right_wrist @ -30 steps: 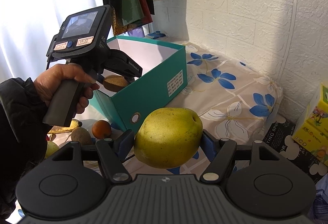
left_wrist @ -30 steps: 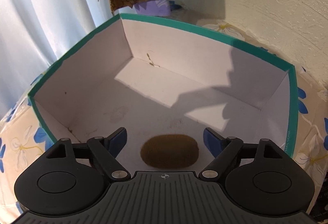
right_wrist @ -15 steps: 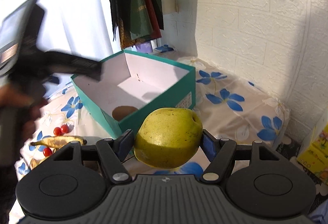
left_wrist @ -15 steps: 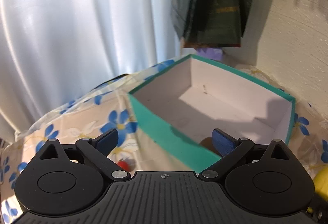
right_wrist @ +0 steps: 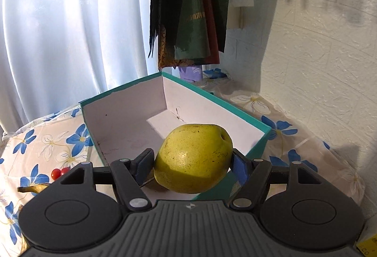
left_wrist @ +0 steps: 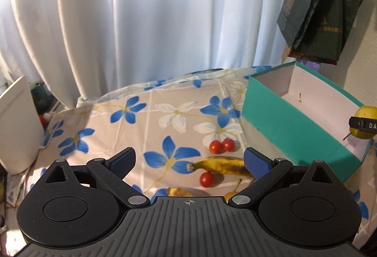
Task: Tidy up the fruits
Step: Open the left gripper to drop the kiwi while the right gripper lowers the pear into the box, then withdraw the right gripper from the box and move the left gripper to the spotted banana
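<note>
Left wrist: my left gripper (left_wrist: 189, 159) has just been opening and now stands wide with nothing between its fingers, above the floral cloth (left_wrist: 146, 125). Below it lie a banana (left_wrist: 221, 165) and cherry tomatoes (left_wrist: 221, 146), beside the teal box (left_wrist: 289, 125).

Right wrist: my right gripper (right_wrist: 192, 162) is clamped on a yellow-green pear (right_wrist: 193, 159), held over the box's near corner.
</note>
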Demonstrator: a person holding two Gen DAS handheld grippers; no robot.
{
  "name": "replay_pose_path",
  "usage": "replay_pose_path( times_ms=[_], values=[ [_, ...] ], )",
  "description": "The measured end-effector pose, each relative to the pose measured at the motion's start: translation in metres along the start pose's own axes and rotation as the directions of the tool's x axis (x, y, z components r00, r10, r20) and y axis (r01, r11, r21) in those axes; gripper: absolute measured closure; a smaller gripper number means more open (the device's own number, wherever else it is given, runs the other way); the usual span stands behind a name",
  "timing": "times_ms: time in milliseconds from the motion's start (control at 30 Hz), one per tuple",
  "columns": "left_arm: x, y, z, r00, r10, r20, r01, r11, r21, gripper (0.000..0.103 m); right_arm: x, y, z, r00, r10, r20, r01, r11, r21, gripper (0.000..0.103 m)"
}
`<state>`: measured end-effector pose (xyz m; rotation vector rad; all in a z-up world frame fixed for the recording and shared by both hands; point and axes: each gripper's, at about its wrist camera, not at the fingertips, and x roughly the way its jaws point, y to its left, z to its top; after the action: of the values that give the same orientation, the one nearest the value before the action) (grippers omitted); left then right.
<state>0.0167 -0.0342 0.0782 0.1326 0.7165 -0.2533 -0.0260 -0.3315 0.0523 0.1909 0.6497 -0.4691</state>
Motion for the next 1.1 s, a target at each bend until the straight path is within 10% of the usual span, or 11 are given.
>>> replay_pose_path(
  times_ms=[467, 800, 1100],
  values=[
    [0.01, 0.034, -0.048, 0.989, 0.032, -0.145, -0.033, 0.999, -0.004, 0.002, 0.071, 0.018, 0.003, 0.987, -0.108, -0.119, 0.093, 0.987, -0.128, 0.049],
    [0.031, 0.008, -0.08, 0.979, -0.135, -0.153, 0.156, 0.978, 0.141, 0.0, -0.033, 0.013, -0.022, 0.995, -0.042, 0.091, 0.042, 0.999, 0.003, 0.02],
    [0.053, 0.01, -0.077, 0.961, -0.18, -0.208, 0.207, 0.971, 0.117, 0.001, -0.066, 0.003, -0.063, 0.997, -0.072, 0.027, 0.071, 0.997, 0.043, 0.019]
  ],
)
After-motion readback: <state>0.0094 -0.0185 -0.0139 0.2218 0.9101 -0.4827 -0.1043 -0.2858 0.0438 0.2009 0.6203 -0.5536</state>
